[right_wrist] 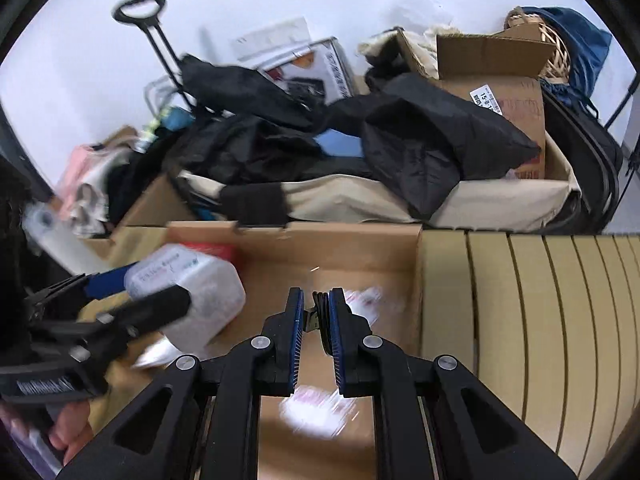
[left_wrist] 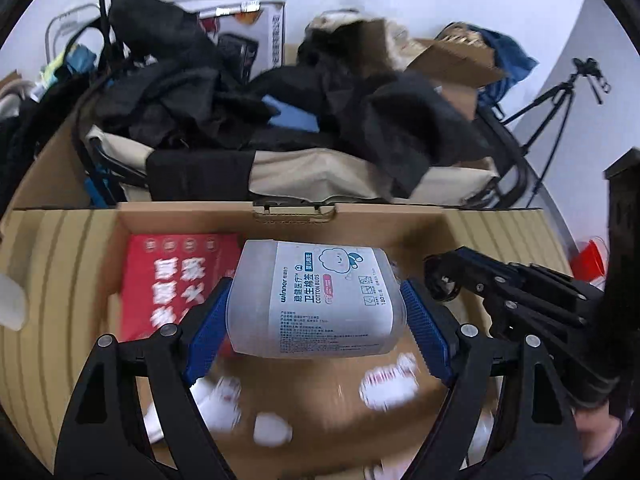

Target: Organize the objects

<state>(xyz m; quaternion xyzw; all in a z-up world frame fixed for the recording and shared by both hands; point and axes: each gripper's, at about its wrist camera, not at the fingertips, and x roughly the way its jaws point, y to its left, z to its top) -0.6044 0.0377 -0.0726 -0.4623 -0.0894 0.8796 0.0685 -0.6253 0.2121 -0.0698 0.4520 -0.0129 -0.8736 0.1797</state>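
Cardboard walls frame my working room: the open cardboard box [left_wrist: 400, 220] sits below both tools, its far wall with a cut handle slot and its flaps folded out flat to either side. Against the box's left wall I see a red carton [left_wrist: 176, 280] standing inside, so that side is tight. The middle and right of the box floor have more space, though small white packets [left_wrist: 386, 388] lie scattered there, blurred. Beyond the box's far wall a heap of black clothing [left_wrist: 192, 92] over a beige folded chair closes off that edge, with a brown carton [right_wrist: 508, 92] further back.

My left tool [left_wrist: 316, 312] reaches forward over the box, roughly level, and its blue pads [left_wrist: 210, 328] are spread wide and clamped on the two ends of a clear plastic cotton bud tub [left_wrist: 320, 300]. The tub lies sideways between the pads, held above the box floor, just right of the red carton. From the right wrist view the same tub [right_wrist: 200, 280] hangs over the left part of the box, and a bit of the person's hand shows under the tool's grip.

My right tool [right_wrist: 316, 312] points into the box right of the tub, near the box's right wall. Its pads [right_wrist: 296, 336] are drawn nearly together, pinching a small black object [right_wrist: 318, 312] at the tips; I cannot tell what it is. Right of the box, its ribbed flap [right_wrist: 540, 320] lies flat.
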